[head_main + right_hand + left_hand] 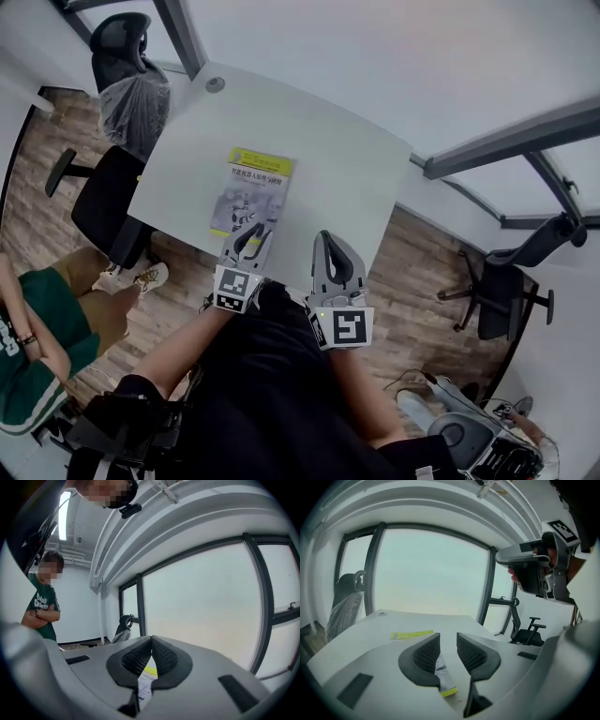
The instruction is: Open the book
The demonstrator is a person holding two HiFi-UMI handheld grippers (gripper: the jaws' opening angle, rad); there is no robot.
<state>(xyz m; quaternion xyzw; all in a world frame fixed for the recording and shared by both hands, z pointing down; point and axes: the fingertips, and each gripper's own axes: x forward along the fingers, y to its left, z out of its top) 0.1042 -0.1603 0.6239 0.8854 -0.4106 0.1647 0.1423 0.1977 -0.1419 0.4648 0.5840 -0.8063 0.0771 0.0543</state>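
While over the book (253, 187) on a white table (328, 159), left tongs (447, 638) spread, right tongs (151, 639) together; wood floor (417, 319).

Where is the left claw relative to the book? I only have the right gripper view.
Observer: In the head view, the left claw is over the near edge of the book, which lies on the white table.
Operator: Are its jaws clamped on the cover?
Observer: No. The left gripper view shows them apart, with a strip of the book visible between them and nothing pinched.
Operator: Is the book open at all?
Observer: No, it lies closed and flat, front cover up.
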